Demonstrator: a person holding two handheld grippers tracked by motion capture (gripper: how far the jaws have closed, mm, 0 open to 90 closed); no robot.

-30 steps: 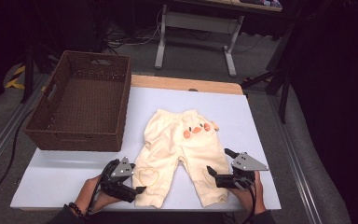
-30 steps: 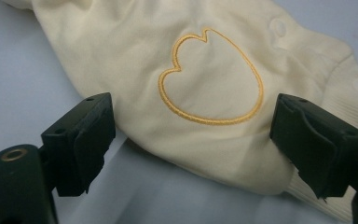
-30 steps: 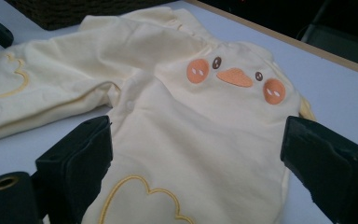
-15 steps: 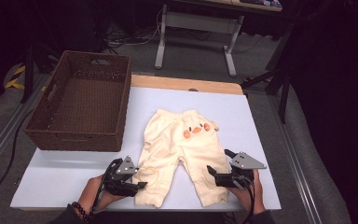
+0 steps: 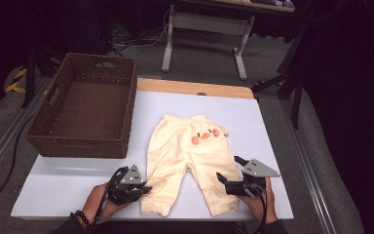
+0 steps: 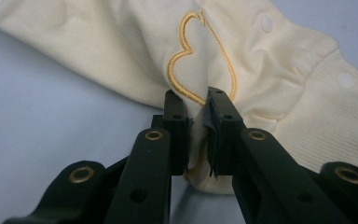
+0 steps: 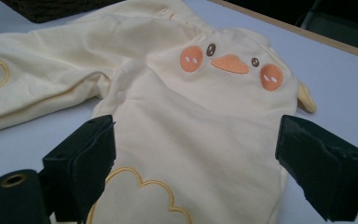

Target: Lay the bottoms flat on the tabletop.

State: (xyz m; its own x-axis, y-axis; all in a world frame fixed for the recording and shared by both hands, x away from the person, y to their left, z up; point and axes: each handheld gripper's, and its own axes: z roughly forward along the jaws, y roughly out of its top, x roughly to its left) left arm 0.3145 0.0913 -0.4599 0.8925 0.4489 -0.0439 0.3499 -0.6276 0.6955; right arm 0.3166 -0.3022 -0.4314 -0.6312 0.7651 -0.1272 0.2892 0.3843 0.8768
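Note:
Cream baby trousers with an orange duck face lie flat on the white table, legs pointing toward me. My left gripper sits at the outer edge of the left leg. Its jaws have just been closing, and in the left gripper view they pinch a fold of the trouser cloth beside a stitched gold outline. My right gripper rests at the right leg. In the right gripper view it is open, its jaws wide apart on either side of the trousers.
A dark brown wicker basket stands at the table's back left. The wooden table edge runs along the far side, with the metal legs of a desk on the floor beyond it. Bare white surface lies left of the trousers.
The left gripper's jaws have gone from wide apart to shut on the edge of the left trouser leg. The right gripper and the trousers have stayed where they were.

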